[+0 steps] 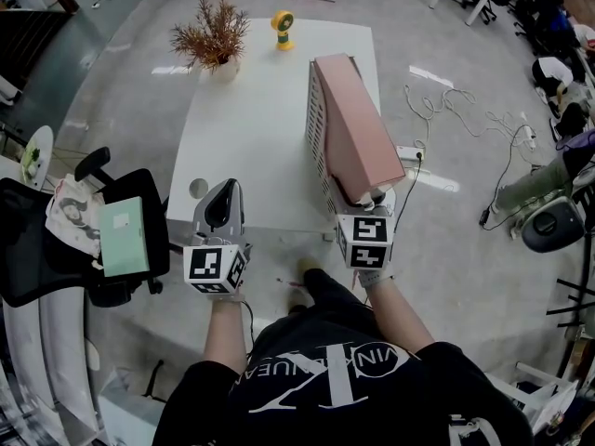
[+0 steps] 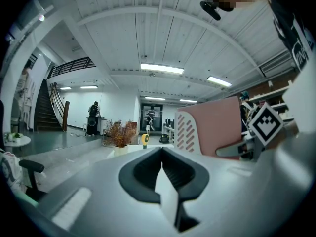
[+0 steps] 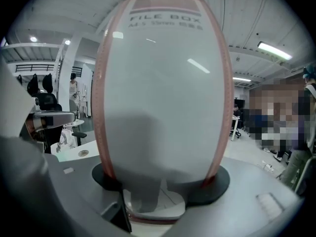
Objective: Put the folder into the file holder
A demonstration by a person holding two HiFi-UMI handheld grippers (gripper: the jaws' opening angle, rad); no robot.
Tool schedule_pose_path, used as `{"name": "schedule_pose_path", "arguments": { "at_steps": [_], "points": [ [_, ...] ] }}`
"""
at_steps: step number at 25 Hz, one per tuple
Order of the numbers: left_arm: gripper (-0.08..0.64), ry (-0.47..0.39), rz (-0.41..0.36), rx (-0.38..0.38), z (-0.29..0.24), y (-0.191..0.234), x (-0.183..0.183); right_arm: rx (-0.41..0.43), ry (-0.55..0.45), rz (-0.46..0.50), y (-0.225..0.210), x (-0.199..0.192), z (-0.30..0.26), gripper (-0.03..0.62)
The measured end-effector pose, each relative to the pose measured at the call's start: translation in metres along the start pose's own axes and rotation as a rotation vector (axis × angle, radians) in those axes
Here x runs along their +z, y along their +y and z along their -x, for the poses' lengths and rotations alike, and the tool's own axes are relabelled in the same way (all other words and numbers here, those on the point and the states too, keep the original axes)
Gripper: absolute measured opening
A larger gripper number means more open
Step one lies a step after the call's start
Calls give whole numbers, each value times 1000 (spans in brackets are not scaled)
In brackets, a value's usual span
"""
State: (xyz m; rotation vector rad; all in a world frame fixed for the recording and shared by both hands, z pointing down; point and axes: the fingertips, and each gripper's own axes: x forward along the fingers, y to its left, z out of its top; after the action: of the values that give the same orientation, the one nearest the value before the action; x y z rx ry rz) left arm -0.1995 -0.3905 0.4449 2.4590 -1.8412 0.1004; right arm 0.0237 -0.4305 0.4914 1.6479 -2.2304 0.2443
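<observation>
The pink folder [image 1: 353, 128] stands tilted in the white slotted file holder [image 1: 318, 119] at the right side of the white table [image 1: 251, 137]. My right gripper [image 1: 372, 198] is at the folder's near end. In the right gripper view the folder [image 3: 163, 98] fills the space between the jaws of that gripper [image 3: 160, 181]. Its pink edges lie right by the black pads [image 3: 106, 174] while the jaws ease apart. My left gripper [image 1: 220, 214] hovers at the table's near edge, left of the holder, shut [image 2: 162, 169] and holding nothing. The left gripper view shows folder [image 2: 219, 127] and holder [image 2: 186, 132] to its right.
A dried plant in a pot [image 1: 209, 35] and a small yellow figure [image 1: 283, 26] stand at the table's far end. A black chair [image 1: 139, 249] with a green notebook [image 1: 124, 235] is to the left. Cables [image 1: 465, 110] lie on the floor at right.
</observation>
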Motion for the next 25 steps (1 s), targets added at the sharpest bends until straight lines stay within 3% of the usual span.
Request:
{"name": "schedule_pose_path", "arguments": {
  "at_steps": [25],
  "points": [
    [0,-16,-31,-59,54,-34,11,1,-78,-58,2,-2,68,356]
  ]
}}
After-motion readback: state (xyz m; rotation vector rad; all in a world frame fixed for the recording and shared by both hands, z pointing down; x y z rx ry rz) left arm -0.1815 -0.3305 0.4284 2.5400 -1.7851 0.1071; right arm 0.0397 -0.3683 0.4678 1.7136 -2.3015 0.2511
